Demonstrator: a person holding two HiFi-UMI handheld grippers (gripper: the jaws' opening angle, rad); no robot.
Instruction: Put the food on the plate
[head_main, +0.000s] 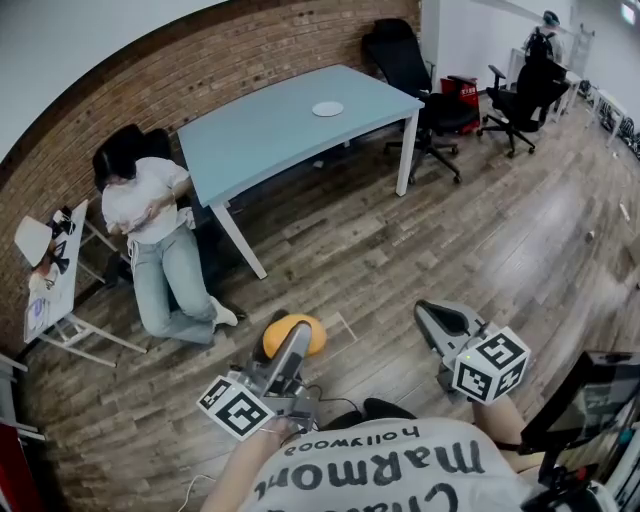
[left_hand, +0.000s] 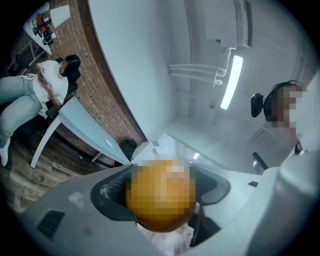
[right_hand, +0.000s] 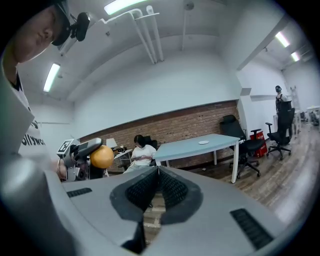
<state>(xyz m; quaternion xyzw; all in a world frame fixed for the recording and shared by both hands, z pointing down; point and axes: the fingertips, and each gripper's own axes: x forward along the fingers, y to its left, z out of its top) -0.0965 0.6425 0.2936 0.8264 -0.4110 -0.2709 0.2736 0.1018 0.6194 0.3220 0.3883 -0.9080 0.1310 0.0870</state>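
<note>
A round orange food (head_main: 296, 333) sits between the jaws of my left gripper (head_main: 292, 342), which is shut on it low in the head view, above the wooden floor. In the left gripper view the orange food (left_hand: 160, 195) fills the gap between the dark pads. It shows again in the right gripper view, where the orange food (right_hand: 102, 156) is held at the left. My right gripper (head_main: 438, 320) is shut with nothing in it, its pads (right_hand: 170, 189) pressed together. A small white plate (head_main: 327, 109) lies on the pale blue table (head_main: 260, 135) far ahead.
A person (head_main: 150, 215) sits on the floor against the brick wall, left of the table. Black office chairs (head_main: 420, 80) and a red box (head_main: 462, 92) stand to the table's right. A white folding stand (head_main: 55, 275) is at the far left.
</note>
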